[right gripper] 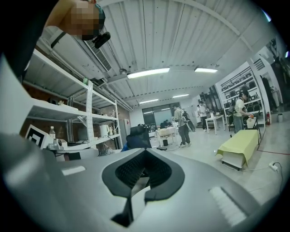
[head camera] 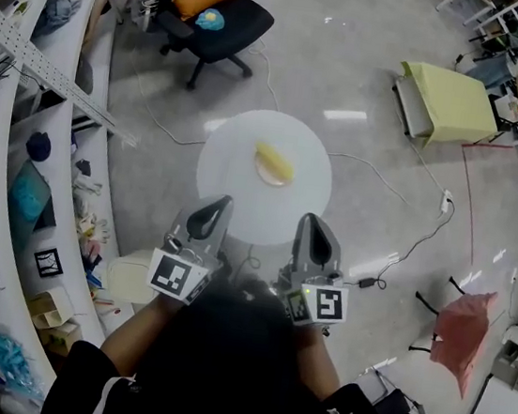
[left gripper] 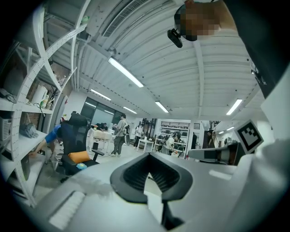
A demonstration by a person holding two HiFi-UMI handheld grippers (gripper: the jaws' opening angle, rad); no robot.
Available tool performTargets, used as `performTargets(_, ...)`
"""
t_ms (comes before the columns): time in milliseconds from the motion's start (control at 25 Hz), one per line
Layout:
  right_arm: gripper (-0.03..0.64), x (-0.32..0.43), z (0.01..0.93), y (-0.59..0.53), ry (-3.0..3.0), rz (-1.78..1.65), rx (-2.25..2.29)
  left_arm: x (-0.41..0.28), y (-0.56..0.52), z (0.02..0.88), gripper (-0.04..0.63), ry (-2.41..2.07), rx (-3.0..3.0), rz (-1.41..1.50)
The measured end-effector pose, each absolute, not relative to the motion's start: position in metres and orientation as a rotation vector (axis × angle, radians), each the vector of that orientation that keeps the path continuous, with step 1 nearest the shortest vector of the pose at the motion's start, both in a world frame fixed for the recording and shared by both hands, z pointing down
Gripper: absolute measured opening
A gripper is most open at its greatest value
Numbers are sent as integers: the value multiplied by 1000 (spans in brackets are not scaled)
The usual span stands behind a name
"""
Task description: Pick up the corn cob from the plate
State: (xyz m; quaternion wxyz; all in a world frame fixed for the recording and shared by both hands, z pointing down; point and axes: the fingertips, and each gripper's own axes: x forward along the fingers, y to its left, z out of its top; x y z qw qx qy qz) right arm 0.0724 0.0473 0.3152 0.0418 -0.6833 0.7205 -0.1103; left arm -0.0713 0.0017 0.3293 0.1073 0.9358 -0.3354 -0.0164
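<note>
In the head view a yellow corn cob (head camera: 275, 164) lies on a small pale plate (head camera: 262, 175) near the middle of a round white table (head camera: 232, 193). Both grippers are held level at the table's near edge, short of the plate. My left gripper (head camera: 219, 204) is left of the cob, its jaws together and empty. My right gripper (head camera: 310, 221) is to the right, also shut on nothing. In the left gripper view the left gripper (left gripper: 152, 174) looks out over the room, as does the right gripper (right gripper: 144, 174) in the right gripper view; neither view shows the cob.
A black office chair (head camera: 213, 15) with an orange cushion stands beyond the table. A yellow-covered cart (head camera: 452, 104) is at the back right and a red bag (head camera: 465, 328) at the right. White shelving (head camera: 18, 170) lines the left. Cables (head camera: 402, 201) run across the floor.
</note>
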Motion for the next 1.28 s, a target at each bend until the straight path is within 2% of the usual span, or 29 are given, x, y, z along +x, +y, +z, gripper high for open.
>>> performTargets(640, 8, 85, 329, -1, 2286, -374, -2059, -54, -37, 335, 2, -1036, 2707, -40)
performTargets(1280, 9, 112, 399, -51, 2494, -549, -1978, -10, -75, 372, 2, -1139, 2612, 19)
